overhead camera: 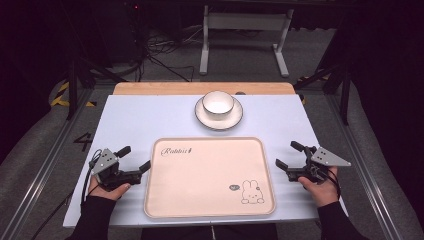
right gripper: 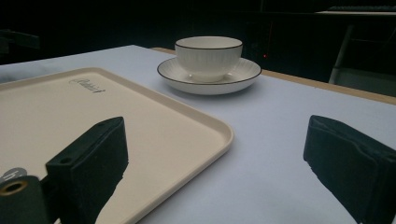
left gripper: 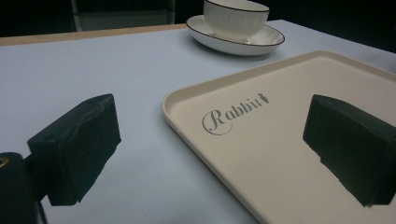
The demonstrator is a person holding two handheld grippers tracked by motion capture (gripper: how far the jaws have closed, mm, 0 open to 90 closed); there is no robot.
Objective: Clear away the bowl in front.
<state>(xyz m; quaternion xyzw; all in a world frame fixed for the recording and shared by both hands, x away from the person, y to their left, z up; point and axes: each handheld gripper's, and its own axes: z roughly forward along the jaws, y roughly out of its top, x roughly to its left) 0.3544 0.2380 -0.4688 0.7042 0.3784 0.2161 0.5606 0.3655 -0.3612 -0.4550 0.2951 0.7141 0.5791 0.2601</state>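
1. Where the person's forearms come in at the near edge of the table (overhead camera: 150,107), each hand holds a gripper, one on either side of a cream tray (overhead camera: 210,175).
2. At the tray's left side, the left gripper (overhead camera: 136,158) rests low over the pale tabletop with its jaws spread wide and nothing between them; one fingertip reaches the tray's left rim, the other points out over bare table.
3. From the left gripper view, the same wide gap shows: one black jaw hangs over the table, the other over the tray's floor, near the printed word "Rabbit" (left gripper: 233,115).
4. On the opposite side, the right gripper (overhead camera: 289,154) sits just beside the tray's right rim, jaws likewise wide apart and empty.
5. Its own view puts one jaw above the tray's corner and the other over bare table.
6. Between the two, the tray lies flat with nothing on it, a small rabbit drawing (overhead camera: 252,192) at its near right corner.
7. Farther off, just past the tray's far edge and apart from it, a white cup (overhead camera: 217,102) stands upright on its saucer (overhead camera: 202,116); both have a thin dark rim.
8. Beyond them, a wooden strip (overhead camera: 150,88) edges the table's far side.
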